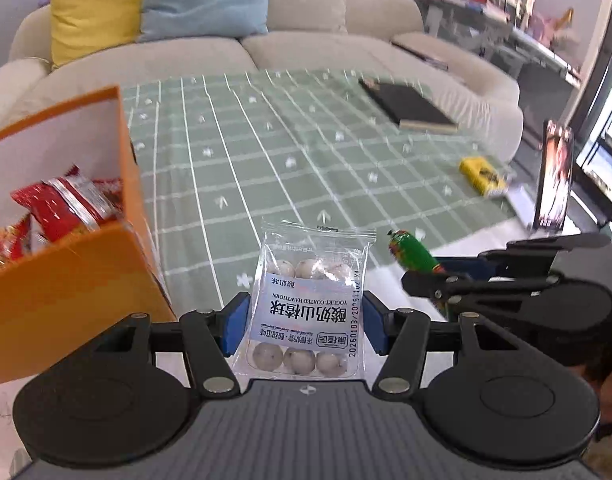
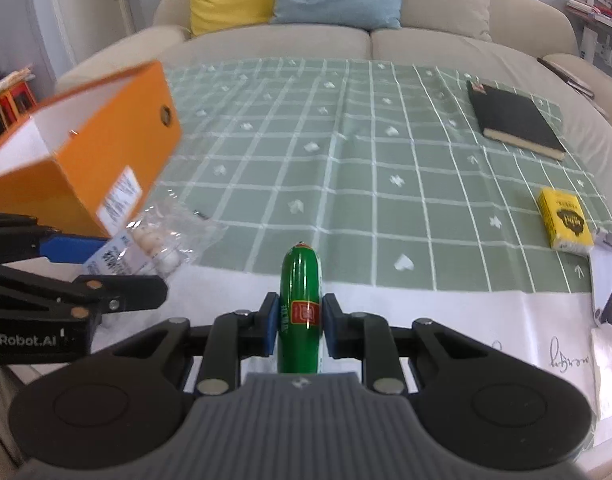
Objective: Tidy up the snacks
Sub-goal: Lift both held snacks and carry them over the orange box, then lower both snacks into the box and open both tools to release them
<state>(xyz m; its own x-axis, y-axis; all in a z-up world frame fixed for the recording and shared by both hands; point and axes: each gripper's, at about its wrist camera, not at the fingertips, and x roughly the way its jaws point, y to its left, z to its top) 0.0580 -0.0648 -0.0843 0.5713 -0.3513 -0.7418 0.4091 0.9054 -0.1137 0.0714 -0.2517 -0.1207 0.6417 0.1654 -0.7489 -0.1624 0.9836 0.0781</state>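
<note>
A hawthorn bag (image 1: 306,304) is pinched by the left gripper (image 1: 304,326) and a sausage (image 2: 300,304) by the right gripper (image 2: 300,326), both not yet placed in the half-filled orange box (image 1: 66,280) at left.

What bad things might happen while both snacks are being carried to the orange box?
The left tongs pinch the floppy bag of white balls only at its edges, so it may slip. The green sausage is round and shiny and may slide out of the right tongs. The orange box already holds red packets.
</note>
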